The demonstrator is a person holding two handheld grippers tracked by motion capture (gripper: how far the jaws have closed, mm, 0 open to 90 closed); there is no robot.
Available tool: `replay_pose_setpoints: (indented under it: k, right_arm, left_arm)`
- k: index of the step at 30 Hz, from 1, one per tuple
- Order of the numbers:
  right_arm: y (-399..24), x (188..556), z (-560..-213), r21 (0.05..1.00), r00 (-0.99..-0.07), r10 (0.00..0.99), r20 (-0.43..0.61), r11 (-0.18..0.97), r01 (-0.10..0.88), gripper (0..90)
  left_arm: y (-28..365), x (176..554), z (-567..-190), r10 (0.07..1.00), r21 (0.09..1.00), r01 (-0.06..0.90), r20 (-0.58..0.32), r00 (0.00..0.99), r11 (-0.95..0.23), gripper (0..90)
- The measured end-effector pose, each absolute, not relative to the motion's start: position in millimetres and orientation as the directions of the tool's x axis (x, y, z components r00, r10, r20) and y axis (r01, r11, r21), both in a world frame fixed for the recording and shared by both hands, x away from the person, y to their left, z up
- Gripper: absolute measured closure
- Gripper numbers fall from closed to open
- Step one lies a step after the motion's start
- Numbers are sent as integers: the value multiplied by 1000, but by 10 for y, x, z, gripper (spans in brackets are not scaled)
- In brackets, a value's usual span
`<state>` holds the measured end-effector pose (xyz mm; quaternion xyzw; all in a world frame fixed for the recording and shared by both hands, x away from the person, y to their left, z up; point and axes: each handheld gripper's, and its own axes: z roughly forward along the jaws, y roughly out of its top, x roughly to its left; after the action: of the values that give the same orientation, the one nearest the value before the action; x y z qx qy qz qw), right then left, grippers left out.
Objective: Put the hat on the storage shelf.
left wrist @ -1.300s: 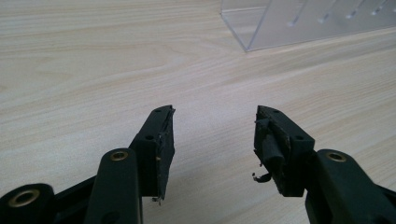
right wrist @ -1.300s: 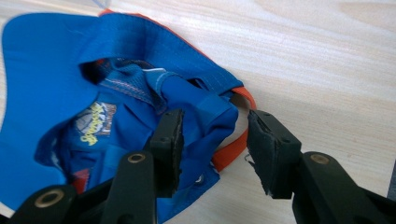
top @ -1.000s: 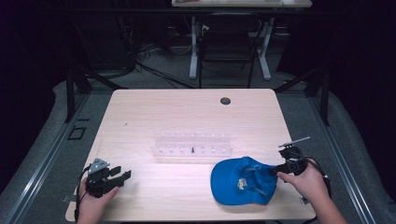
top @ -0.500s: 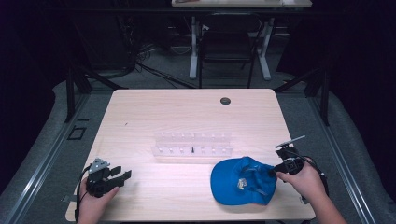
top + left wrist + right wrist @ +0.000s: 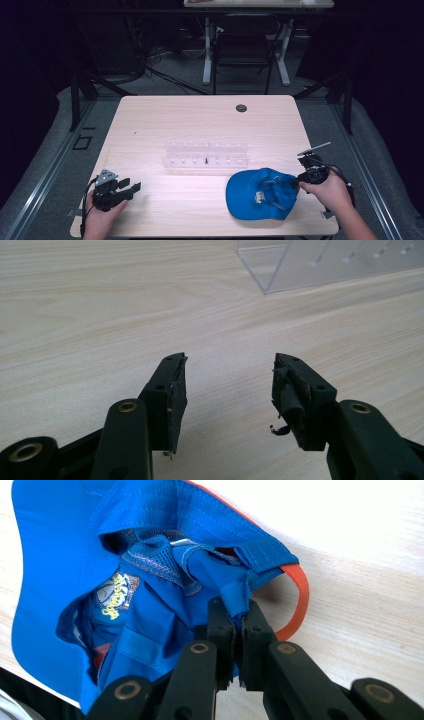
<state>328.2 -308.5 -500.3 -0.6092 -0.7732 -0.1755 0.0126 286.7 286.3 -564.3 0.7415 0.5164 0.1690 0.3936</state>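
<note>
A: Counts? Caps?
B: 1 blue cap (image 5: 261,193). 1 clear rack (image 5: 206,154).
A: Grippers?
B: 2 – left gripper (image 5: 134,189), right gripper (image 5: 296,181). 1 table (image 5: 200,120), 1 dark round spot (image 5: 241,108) on it.

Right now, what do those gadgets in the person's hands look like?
Each hand-held gripper is black: the left and right have two flat jaws with brass-coloured rivets. The left carries a grey three-cornered plate. A dark cable trails from the right. No sleeves show.
</note>
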Motion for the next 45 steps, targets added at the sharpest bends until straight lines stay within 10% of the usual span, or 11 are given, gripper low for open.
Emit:
replay_pose_setpoints:
  k: [25,45]
  right_arm:
    - [-2955,3282,-4441,169,-183,951,249,143,975,879]
    - [-2804,3320,-4109,126,-128,868,480,76,989,884]
  left_arm:
    - [2853,2864,-5643,897,757,632,-154,415,-163,484]
    - [2839,2864,-5646,895,754,635,-153,419,-168,485]
